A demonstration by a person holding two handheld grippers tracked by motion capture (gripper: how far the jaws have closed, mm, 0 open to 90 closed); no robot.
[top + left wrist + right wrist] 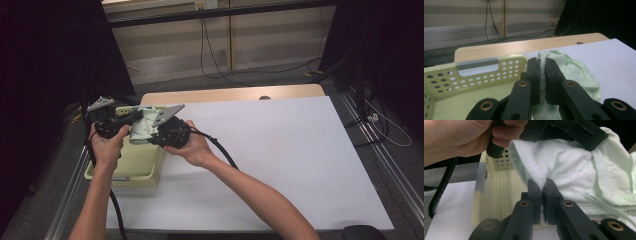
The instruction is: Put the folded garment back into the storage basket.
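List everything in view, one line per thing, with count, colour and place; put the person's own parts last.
cloth: one, pale green, held up over the basket's far end
basket: one, pale yellow, perforated, at the table's left edge
table: one, white top with a wooden far edge
floor cables: several, black, beyond the table
left gripper: one, black, shut on the cloth
right gripper: one, black, shut on the cloth's hem
hands: two, each holding a gripper

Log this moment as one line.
left claw: shut on cloth | right claw: shut on cloth | cloth: held above basket rim
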